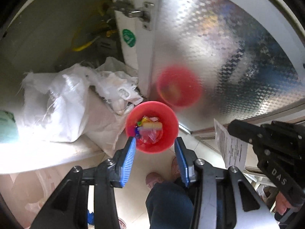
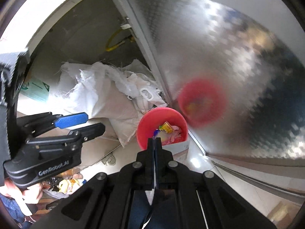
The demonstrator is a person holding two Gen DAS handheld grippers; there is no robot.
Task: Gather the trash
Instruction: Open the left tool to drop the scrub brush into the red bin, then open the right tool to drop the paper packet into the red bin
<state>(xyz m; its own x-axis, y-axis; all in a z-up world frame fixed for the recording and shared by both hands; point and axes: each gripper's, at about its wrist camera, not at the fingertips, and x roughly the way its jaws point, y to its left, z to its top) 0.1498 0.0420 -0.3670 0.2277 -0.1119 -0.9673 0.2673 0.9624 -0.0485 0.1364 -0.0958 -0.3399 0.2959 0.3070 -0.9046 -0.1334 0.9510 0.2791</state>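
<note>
Trash fills a red bin on the floor beside a shiny cabinet door, with white sacks heaped in the open cupboard. Above the bin, the left claw hangs spread and empty, while the right claw is pressed together on a sheet of paper, seemingly the next piece to drop. Wrappers remain on the floor.

Bright daylight, glare on sacks (blown out), fisheye-curved edges
</note>
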